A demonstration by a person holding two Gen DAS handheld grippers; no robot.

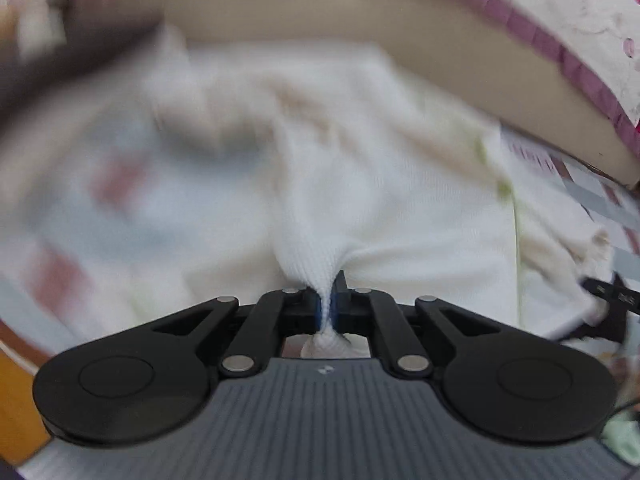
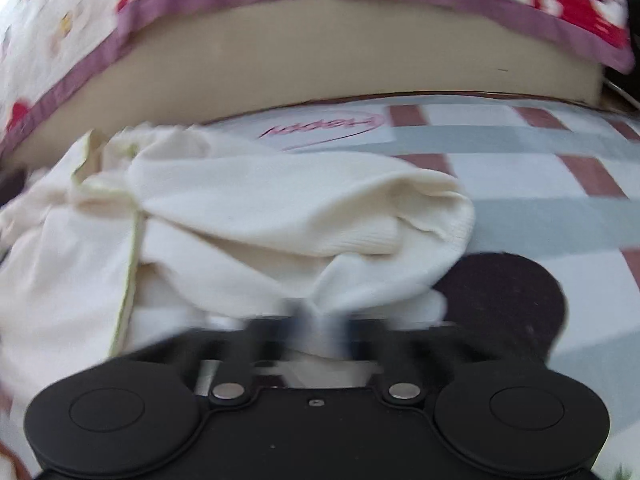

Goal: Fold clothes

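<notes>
Along the left wrist view, your left gripper [image 1: 330, 300] has its fingers pressed together on a pinch of the white knit garment [image 1: 360, 184], the cloth gathered into a narrow neck between the pads and bunched behind them; such a grip suits lifting or dragging an edge for a fold. Beyond it the garment spreads, blurred, over the checked sheet [image 1: 60, 216], with the beige mattress edge [image 1: 320, 16] behind. At the right margin a second black tool shows, touching the fabric. Across the right wrist view, your right gripper [image 2: 316, 320] is motion-blurred; its fingers appear closed on a white fold, though you cannot tell this surely. The garment lies rumpled on the sheet, cream-white and ribbed, one rounded layer lapped over another, with a thin pale-green line along one seam. Whether a fold is forming or being undone cannot be judged.
</notes>
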